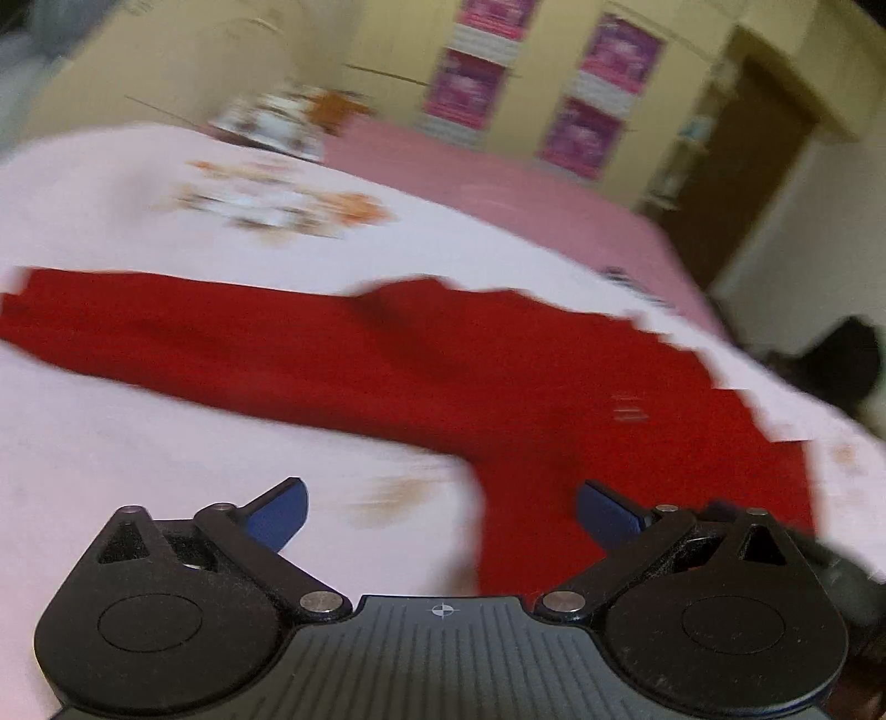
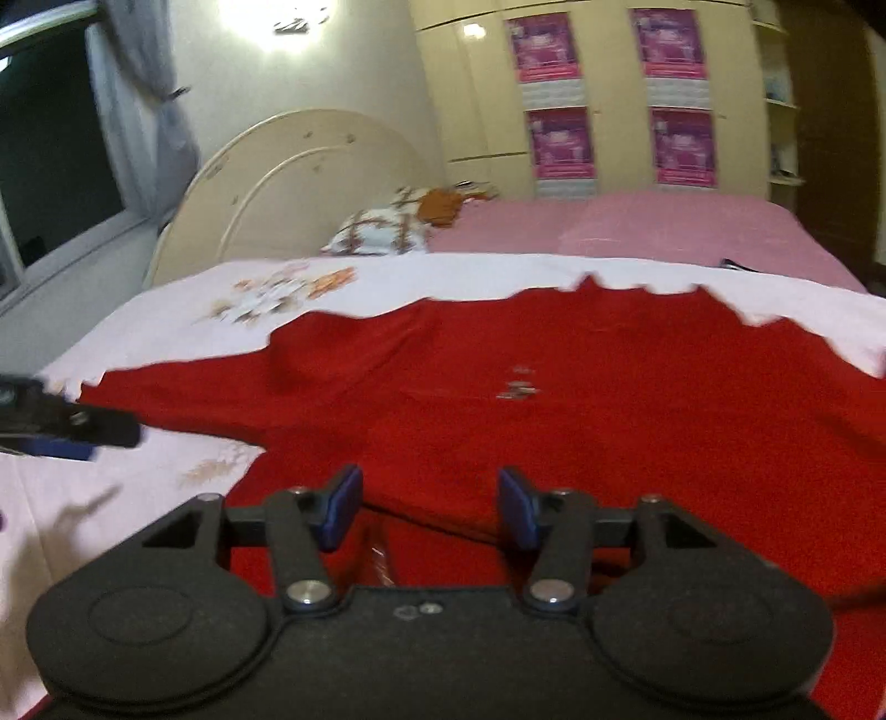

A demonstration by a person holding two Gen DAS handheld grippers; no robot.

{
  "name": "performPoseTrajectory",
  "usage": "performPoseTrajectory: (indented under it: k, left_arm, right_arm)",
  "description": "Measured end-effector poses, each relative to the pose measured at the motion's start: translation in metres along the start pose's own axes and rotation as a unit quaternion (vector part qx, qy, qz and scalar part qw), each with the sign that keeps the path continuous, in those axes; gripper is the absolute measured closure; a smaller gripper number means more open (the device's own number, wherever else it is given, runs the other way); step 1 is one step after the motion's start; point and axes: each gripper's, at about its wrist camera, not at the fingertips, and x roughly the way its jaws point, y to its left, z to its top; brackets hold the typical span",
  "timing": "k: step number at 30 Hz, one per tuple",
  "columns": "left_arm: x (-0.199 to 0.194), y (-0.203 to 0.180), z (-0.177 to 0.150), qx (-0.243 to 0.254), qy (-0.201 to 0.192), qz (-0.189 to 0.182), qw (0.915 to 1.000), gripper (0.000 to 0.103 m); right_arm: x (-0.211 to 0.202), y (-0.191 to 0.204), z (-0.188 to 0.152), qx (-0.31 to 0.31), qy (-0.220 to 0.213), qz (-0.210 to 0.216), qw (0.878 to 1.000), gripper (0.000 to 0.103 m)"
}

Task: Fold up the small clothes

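Pillow (image 2: 382, 230) beyond red garment (image 2: 554, 399)

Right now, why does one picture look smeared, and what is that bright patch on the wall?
Left wrist view: heavy motion blur smears the red garment and posters. Right wrist view: sharper, with lamp glare whitening the wall, and fisheye bending the headboard.

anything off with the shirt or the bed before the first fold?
Nothing damaged or spilled. The red shirt lies spread on the white sheet, not fully flat: a raised wrinkle sits near its left shoulder. Both the left gripper and right gripper are open and empty. The left wrist view is motion-blurred.
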Motion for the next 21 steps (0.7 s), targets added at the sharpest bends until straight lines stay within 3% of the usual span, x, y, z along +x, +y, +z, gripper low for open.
performPoseTrajectory:
  k: [1, 2, 3, 4, 6, 11, 13, 15, 18, 21]
  left_arm:
    - [0.012, -0.01, 0.002, -0.004, 0.009, -0.028, 0.9995, 0.004]
    - [0.025, -0.018, 0.003, -0.009, 0.025, -0.051, 0.9983, 0.034]
    - [0.043, -0.025, 0.004, -0.017, 0.054, -0.064, 0.9964, 0.056]
    - [0.057, -0.031, 0.003, -0.024, 0.073, -0.074, 0.9943, 0.057]
    - [0.081, -0.041, 0.002, -0.018, 0.093, -0.061, 0.9936, 0.057]
    - [0.107, -0.062, 0.007, 0.003, 0.088, -0.052, 0.9948, 0.057]
    - [0.117, -0.068, 0.01, 0.028, 0.084, -0.044, 0.9951, 0.097]
    - [0.117, -0.069, 0.013, 0.026, 0.078, -0.049, 0.9954, 0.098]
    - [0.093, -0.066, 0.023, 0.033, 0.034, -0.052, 0.9975, 0.099]
    - [0.082, -0.056, 0.032, 0.045, 0.011, -0.039, 0.9982, 0.099]
  right_arm:
    - [-0.002, -0.014, 0.002, 0.011, -0.004, -0.004, 1.0, 0.051]
    - [-0.013, -0.022, 0.0, 0.026, -0.007, -0.011, 1.0, 0.051]
    - [-0.019, -0.032, -0.004, 0.034, -0.009, -0.016, 0.999, 0.051]
    - [-0.024, -0.037, -0.006, 0.041, -0.011, -0.022, 0.999, 0.051]
    - [-0.041, -0.048, -0.012, 0.053, -0.016, -0.03, 0.998, 0.051]
    - [-0.065, -0.071, -0.028, 0.08, -0.024, -0.055, 0.995, 0.051]
    - [-0.069, -0.081, -0.036, 0.098, -0.026, -0.064, 0.993, 0.051]
    - [-0.074, -0.089, -0.042, 0.115, -0.025, -0.074, 0.99, 0.051]
    - [-0.081, -0.102, -0.048, 0.138, -0.023, -0.081, 0.987, 0.051]
    - [-0.087, -0.115, -0.049, 0.166, -0.03, -0.08, 0.982, 0.051]
